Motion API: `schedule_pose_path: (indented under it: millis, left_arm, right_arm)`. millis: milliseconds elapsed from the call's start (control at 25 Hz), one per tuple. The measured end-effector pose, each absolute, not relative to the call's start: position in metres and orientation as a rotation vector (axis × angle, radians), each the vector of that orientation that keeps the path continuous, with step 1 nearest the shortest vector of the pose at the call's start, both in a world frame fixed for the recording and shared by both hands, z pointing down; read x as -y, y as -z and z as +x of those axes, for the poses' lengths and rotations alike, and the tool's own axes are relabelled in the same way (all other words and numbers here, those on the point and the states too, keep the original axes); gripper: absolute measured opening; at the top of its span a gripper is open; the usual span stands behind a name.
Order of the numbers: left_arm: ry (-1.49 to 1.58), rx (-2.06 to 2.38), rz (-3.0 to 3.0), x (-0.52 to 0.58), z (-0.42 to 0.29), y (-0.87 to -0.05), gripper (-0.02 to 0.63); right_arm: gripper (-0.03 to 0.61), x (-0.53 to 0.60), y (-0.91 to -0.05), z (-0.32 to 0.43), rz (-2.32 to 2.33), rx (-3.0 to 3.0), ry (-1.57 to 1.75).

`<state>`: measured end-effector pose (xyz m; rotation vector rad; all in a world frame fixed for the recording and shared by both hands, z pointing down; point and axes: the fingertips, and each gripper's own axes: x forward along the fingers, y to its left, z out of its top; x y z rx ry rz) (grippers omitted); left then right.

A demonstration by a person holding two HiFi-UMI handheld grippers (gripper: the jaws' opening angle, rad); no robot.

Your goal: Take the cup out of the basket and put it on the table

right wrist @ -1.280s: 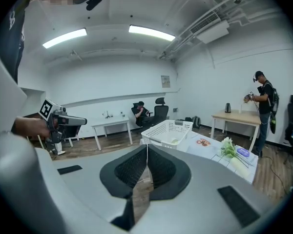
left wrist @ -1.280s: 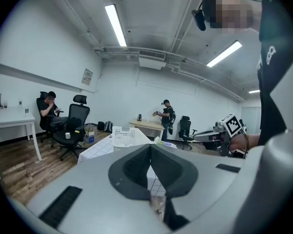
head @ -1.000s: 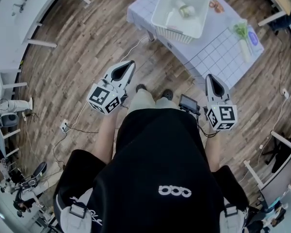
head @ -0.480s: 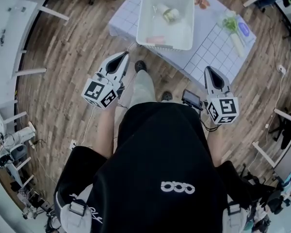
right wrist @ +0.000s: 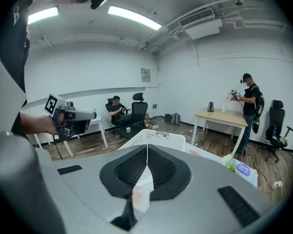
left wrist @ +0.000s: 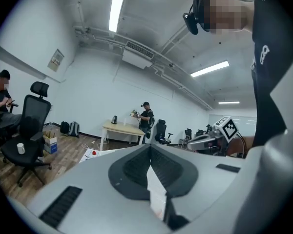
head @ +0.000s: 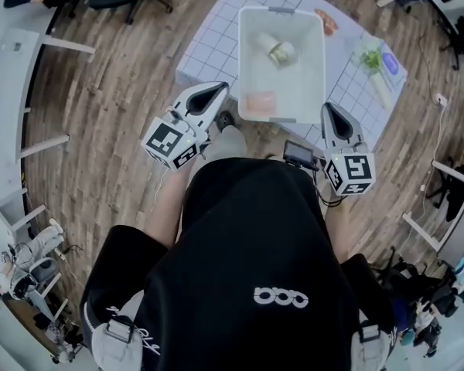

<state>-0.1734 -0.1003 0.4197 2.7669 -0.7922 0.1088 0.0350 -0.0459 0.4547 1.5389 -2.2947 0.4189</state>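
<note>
The table [head: 213, 45] has been brought far closer than a second ago, and both grippers have been carried up to its near edge.

In the head view, the left gripper [head: 216, 91] is seen just off the near left corner of the basket [head: 298, 91], and the right gripper [head: 328, 112] just off its near right corner. Neither has been taken over the rim yet. The cup [head: 281, 51] is found lying in the far half of the basket, well apart from a pink item [head: 259, 101] by the front wall. Greens [head: 369, 56] are laid on the table to the right.

In the left gripper view, the left gripper [left wrist: 150, 147] is shown closed and empty, aimed out across the room rather than at the basket.

In the right gripper view, the right gripper [right wrist: 147, 147] is likewise closed with nothing held. The basket's wall [right wrist: 154, 139] is framed just beyond its tips, and the cup is hidden there.

The approach is judged to be the step in hand. Next, one gripper would need to be opened, lifted over the rim, and lowered onto the cup.
</note>
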Motion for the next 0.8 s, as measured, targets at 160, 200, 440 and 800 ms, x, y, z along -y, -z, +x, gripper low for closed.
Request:
schedule_pose_path:
  millis: [160, 200, 440, 800]
  left_arm:
    - [-0.101, 0.678, 2.783, 0.126, -0.177, -0.422, 0.008]
    - [-0.096, 0.653, 2.783, 0.132, -0.178, -0.422, 0.008]
    - [-0.07, 0.525, 2.808, 0.156, -0.17, -0.422, 0.008]
    - [-0.13, 0.523, 2.798, 0.163, -0.132, -0.441, 0.008]
  right_arm:
    - [0.023, 0.074, -0.456, 0.01, 1.533, 2.27, -0.424]
    - [0.024, 0.08, -0.456, 0.005, 1.538, 2.262, -0.422]
    - [0.024, 0.095, -0.465, -0.017, 1.503, 2.228, -0.424]
    - [0.025, 0.114, -0.491, -0.002, 1.403, 2.258, -0.441]
